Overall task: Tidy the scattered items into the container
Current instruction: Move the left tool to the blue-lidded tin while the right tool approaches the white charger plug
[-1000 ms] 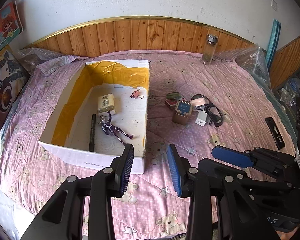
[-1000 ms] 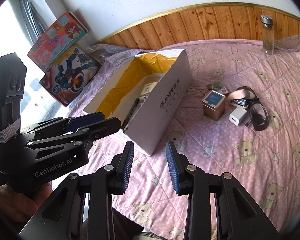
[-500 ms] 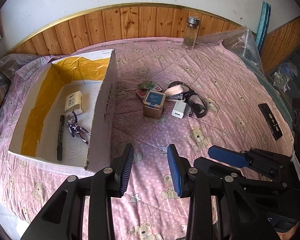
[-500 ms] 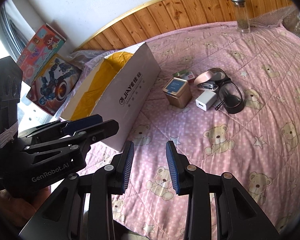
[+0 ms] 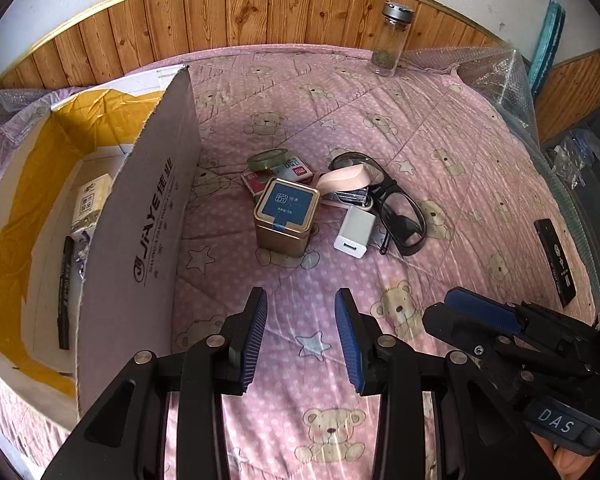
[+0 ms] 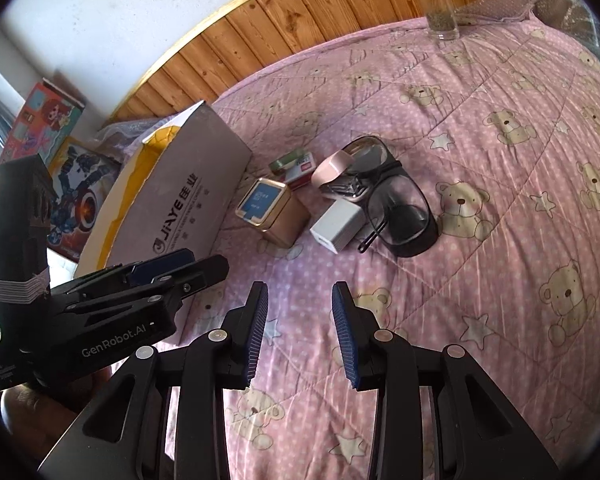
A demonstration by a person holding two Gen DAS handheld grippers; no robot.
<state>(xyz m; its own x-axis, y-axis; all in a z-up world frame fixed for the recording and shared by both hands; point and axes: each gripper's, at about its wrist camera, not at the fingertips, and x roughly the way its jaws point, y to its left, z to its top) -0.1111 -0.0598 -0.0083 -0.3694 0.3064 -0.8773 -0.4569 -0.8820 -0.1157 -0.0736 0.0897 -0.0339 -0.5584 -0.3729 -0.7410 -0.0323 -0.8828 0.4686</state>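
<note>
Left gripper point(image 5: 300, 334): you hold it above the pink bear-print quilt point(image 5: 440, 128), fingers spread wide with nothing between the blue ribbed pads point(image 5: 256, 336).
Right gripper point(image 6: 300, 334): you hold it above the same quilt, fingers also spread wide and empty; in the left wrist view it appears side-on, to the right of the tin and nearer the camera.
Landmark: square gold metal tin with a blue label point(image 5: 286, 216), upright on the quilt, ahead of both grippers.
Container: white cardboard box with yellow tape lining point(image 5: 140, 216), open at the top, just left of the tin, not touching it.
Box contents: a black marker pen point(image 5: 65, 280) and a small pale carton point(image 5: 90, 200) lie on the floor of the box.
Behind the tin: flat red-and-white packets point(image 5: 292, 170) with a green tape roll point(image 5: 268, 159) on them.
Right of the tin: white plug-in charger cube point(image 5: 355, 232), just beside it.
Behind the charger: pink stapler point(image 5: 346, 184), touching the black-framed safety glasses point(image 5: 400, 216).
Far right of the tin: black rectangular remote point(image 5: 556, 260), well apart, near the quilt edge.
Far behind the tin: clear glass bottle with a metal cap point(image 5: 390, 40), upright by the wooden wall panelling point(image 5: 260, 8).
</note>
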